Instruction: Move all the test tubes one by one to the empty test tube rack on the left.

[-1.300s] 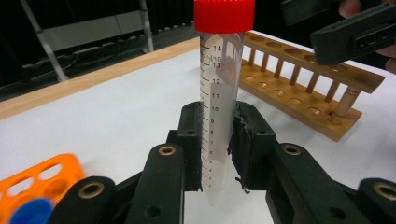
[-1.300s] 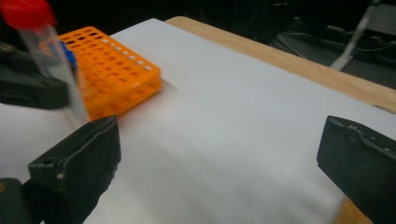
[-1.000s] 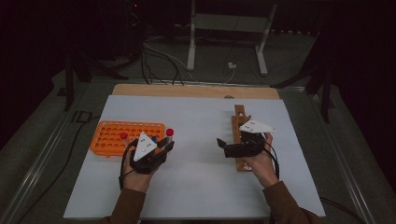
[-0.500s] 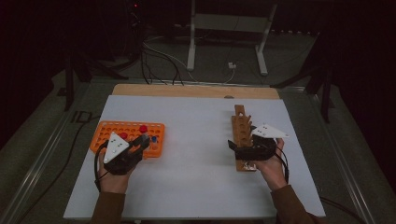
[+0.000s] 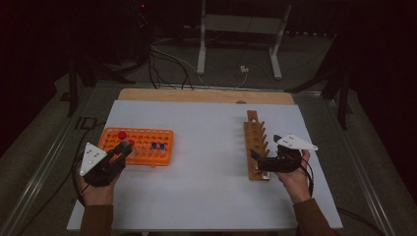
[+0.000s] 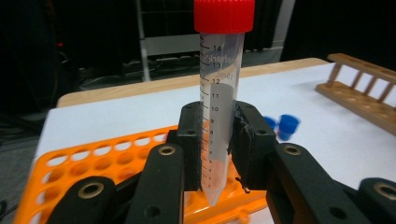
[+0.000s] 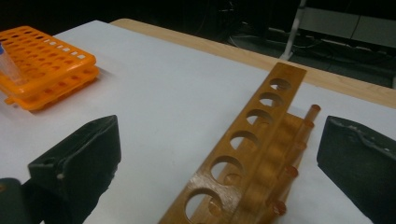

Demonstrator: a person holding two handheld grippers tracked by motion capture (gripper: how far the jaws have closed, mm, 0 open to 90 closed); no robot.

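table: white top | orange rack left | wooden rack right

Graduation numbers 14 down to 9 on red-capped tube, brand lettering unclear

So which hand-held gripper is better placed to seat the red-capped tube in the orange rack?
Left. The left hand-held gripper is shut on the red-capped tube, upright above the orange rack. The right hand-held gripper stands open at the wooden rack.
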